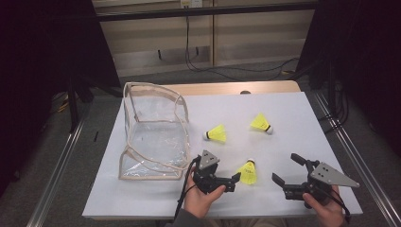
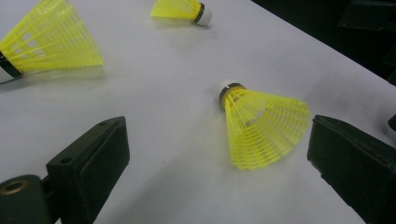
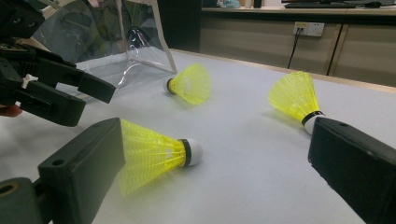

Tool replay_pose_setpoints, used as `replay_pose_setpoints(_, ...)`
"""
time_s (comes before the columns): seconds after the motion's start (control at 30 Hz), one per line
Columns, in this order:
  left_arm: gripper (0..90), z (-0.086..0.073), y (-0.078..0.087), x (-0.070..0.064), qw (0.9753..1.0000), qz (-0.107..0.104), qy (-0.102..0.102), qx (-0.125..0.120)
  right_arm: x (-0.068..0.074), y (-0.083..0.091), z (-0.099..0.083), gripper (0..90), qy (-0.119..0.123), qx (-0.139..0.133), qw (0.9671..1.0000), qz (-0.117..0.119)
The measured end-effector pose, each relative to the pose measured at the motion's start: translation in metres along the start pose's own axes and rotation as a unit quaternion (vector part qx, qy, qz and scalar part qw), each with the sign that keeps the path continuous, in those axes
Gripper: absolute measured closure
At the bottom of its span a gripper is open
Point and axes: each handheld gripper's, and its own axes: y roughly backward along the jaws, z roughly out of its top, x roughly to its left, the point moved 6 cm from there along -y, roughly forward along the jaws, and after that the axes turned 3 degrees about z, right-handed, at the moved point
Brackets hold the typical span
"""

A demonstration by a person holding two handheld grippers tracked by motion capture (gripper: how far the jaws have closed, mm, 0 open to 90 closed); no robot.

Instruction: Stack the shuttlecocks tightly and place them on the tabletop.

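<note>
The left gripper (image 1: 233,182) sits low over the white tabletop (image 1: 283,123), its fingers (image 2: 88,163) spread apart around empty space, with the nearest yellow shuttlecock (image 1: 248,171) lying on its side just beside the fingertips, not held. The right gripper (image 1: 288,170) rests farther right, fingers likewise apart and empty. Two more shuttlecocks (image 1: 216,134) (image 1: 261,123) lie farther back, and a clear plastic bag (image 1: 153,132) stands open at the left.
</note>
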Motion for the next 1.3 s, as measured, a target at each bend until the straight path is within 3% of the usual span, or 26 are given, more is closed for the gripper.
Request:
replay_pose_setpoints(0.33, 4.3, -0.004, 0.007, 0.001, 0.9999, -0.011, -0.002, 0.001, 0.0, 0.0, 0.0, 3.3, -0.001, 0.001, 1.0, 0.0)
replay_pose_setpoints(0.73, 4.1, -0.013, 0.019, 0.004, 0.9995, -0.026, -0.018, 0.003, -0.001, 0.0, 0.0, 3.5, 0.001, 0.002, 1.0, -0.001)
replay_pose_setpoints(1.3, 3.5, -0.02, 0.034, 0.013, 0.9989, -0.032, -0.034, 0.006, -0.001, 0.0, 0.0, 3.5, -0.001, 0.001, 1.0, -0.001)
